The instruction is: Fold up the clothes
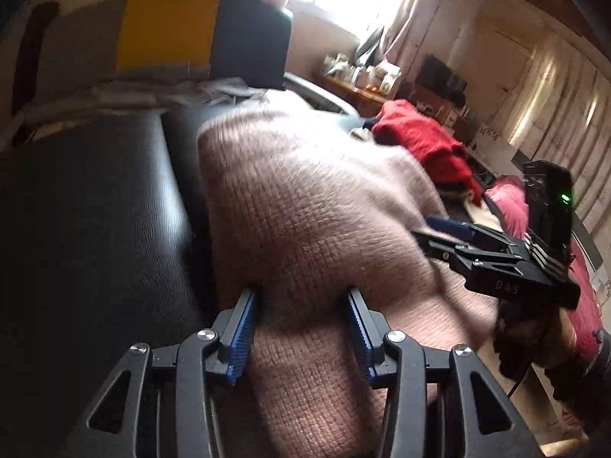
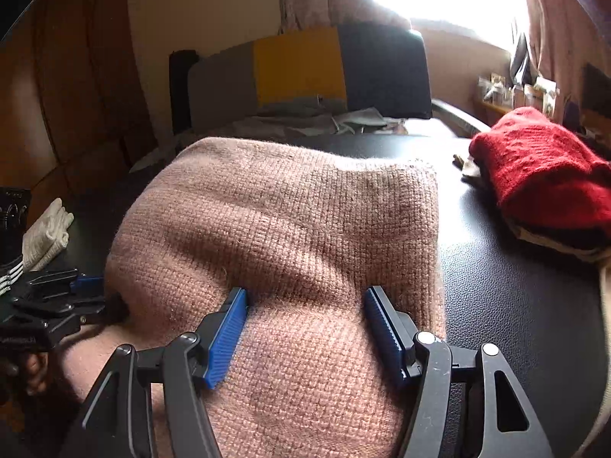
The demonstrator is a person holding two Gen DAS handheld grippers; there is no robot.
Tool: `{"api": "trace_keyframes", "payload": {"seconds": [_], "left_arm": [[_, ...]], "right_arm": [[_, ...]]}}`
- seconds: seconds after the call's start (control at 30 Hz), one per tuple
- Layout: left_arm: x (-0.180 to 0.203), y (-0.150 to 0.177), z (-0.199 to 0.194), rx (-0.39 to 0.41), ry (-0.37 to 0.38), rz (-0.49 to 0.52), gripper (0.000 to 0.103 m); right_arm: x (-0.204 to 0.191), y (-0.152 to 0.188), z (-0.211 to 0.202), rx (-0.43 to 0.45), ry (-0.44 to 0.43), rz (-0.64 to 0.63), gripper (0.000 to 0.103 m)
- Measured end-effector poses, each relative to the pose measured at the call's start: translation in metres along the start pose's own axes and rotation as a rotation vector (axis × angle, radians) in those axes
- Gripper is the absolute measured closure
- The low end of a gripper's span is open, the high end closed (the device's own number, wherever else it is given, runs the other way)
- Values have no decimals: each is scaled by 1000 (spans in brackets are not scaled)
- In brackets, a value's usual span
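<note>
A folded dusty-pink knit sweater (image 1: 305, 198) lies on the black leather-like table (image 1: 95, 210). My left gripper (image 1: 301, 299) is open, its blue-padded fingers (image 1: 244, 320) set wide apart and resting on the sweater's near part. In the right wrist view the same sweater (image 2: 298, 221) fills the centre, and my right gripper (image 2: 305, 295) is open too, its fingers pressed onto the knit. Each gripper shows in the other's view: the right gripper (image 1: 431, 231) at the sweater's right side, the left gripper (image 2: 82, 280) at its left edge.
A folded red knit sweater (image 2: 542, 168) sits on other folded clothes at the table's right. A white cloth (image 2: 46, 236) lies at the left. A chair with a grey, yellow and dark back (image 2: 298, 65) holds crumpled fabric behind the table. A cluttered shelf (image 1: 362, 72) stands by the window.
</note>
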State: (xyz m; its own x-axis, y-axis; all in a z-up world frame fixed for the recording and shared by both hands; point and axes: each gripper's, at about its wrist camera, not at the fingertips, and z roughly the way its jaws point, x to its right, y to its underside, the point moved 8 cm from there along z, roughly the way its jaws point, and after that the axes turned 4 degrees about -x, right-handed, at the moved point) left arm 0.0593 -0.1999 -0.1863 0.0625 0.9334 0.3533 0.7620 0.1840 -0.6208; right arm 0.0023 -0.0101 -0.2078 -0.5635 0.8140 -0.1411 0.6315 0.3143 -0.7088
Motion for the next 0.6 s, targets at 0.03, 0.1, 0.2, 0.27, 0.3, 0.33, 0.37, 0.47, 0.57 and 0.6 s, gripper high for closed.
{"api": "trace_keyframes", "payload": {"seconds": [0.03,0.1,0.2,0.27,0.3,0.33,0.37,0.47,0.57,0.6], "left_arm": [[-6,-4,-5,7,33,-29,58],[-17,-13,-15,20,98,-87,57],[-35,-26,-24,30,188,-175,51],[-49,-35,-16,12,219,-224,49],[-54,-37,-13,8,225,-229,49],[-56,-40,-8,-1,228,-224,48],[-57,-43,-3,-14,228,-210,48],[-51,-48,12,-48,251,-166,43],[-46,-56,21,-50,289,-143,38],[-45,-58,24,-50,307,-145,37]], "right_arm": [[0,-3,-3,-39,-35,16,31],[4,-10,-16,-62,-101,62,22],[33,-28,-48,28,-140,160,0],[58,-32,-49,19,-217,256,0],[68,-32,-44,0,-243,299,0],[80,-29,-33,-37,-299,363,0],[86,-26,-24,-58,-341,399,0],[92,-19,5,-121,-440,463,0],[82,-18,25,-163,-509,442,0],[76,-20,30,-171,-530,421,0]]}}
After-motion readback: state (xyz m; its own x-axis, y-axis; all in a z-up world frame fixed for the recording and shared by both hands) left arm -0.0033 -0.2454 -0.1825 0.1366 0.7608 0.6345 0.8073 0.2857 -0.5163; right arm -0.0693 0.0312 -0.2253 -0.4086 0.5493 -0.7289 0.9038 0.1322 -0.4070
